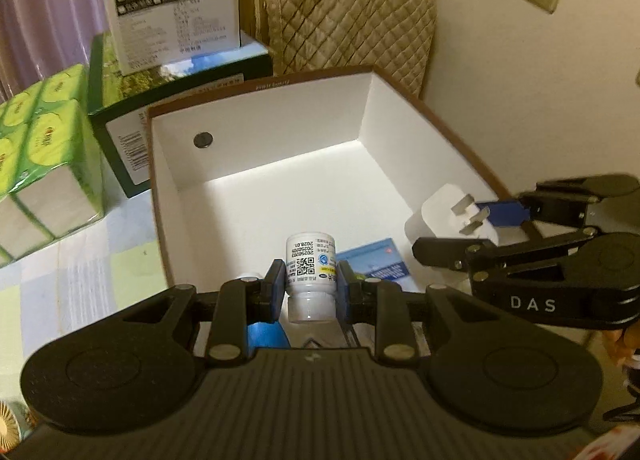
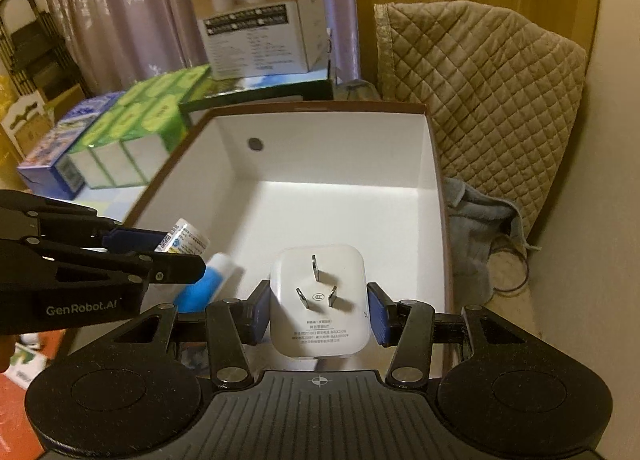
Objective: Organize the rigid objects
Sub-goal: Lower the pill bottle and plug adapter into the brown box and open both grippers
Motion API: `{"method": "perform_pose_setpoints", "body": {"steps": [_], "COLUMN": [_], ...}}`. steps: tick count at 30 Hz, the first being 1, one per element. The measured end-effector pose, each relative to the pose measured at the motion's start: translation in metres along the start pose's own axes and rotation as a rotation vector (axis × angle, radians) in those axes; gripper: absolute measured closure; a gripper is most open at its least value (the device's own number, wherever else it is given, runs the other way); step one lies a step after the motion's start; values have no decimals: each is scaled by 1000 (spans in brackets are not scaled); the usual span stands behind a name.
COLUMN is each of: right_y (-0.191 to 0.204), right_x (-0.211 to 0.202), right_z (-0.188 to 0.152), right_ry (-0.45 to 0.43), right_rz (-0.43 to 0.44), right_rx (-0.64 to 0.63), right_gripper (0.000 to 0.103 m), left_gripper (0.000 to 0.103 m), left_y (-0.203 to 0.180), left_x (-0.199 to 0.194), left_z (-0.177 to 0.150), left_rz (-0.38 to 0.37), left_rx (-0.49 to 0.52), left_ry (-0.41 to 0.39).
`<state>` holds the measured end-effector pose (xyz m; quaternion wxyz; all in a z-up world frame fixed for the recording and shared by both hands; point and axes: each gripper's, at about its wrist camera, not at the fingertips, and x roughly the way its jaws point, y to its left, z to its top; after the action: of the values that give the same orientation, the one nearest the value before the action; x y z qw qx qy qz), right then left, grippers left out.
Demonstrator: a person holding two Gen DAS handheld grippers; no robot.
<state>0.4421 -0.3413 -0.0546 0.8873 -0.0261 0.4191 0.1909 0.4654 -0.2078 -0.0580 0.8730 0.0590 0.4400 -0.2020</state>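
A white open box with a brown rim [image 1: 160, 188] [image 2: 320, 106] stands on the table. My left gripper [image 1: 310, 286] is shut on a small white pill bottle [image 1: 310, 272], held over the box's near edge; the bottle also shows in the right wrist view [image 2: 186, 240]. My right gripper [image 2: 318, 308] is shut on a white three-pin plug adapter [image 2: 318, 304], held over the box's near right part; the adapter also shows in the left wrist view [image 1: 452, 220]. A blue and white tube [image 2: 208, 284] and a blue card [image 1: 380, 262] lie inside the box.
Green tissue packs [image 1: 44, 152] and stacked cartons [image 1: 176, 20] stand to the left of and behind the box. A quilted beige cover [image 2: 480, 100] and a grey cloth [image 2: 476, 220] lie to the right. A dark round magnet [image 1: 203, 139] sits on the box's far wall.
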Motion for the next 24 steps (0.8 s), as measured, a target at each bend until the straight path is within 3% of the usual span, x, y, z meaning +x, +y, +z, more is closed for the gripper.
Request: {"method": "perform_pose_setpoints", "body": {"steps": [8, 16, 20, 24], "right_y": [-7, -8, -9, -11], "right_x": [45, 63, 68, 67], "right_z": [23, 35, 39, 41], "right_ry": [41, 46, 28, 31], "right_rz": [-74, -79, -108, -104], "right_rx": [-135, -195, -216, -200], "right_gripper": [57, 57, 57, 55], "left_gripper": [81, 80, 64, 63], "left_y": [9, 14, 19, 19], "left_x": [46, 63, 67, 67], "left_z": [19, 25, 27, 26], "left_rz": [24, 14, 10, 3], "left_rx": [-12, -23, -51, -43], "left_ry": [69, 71, 72, 73]}}
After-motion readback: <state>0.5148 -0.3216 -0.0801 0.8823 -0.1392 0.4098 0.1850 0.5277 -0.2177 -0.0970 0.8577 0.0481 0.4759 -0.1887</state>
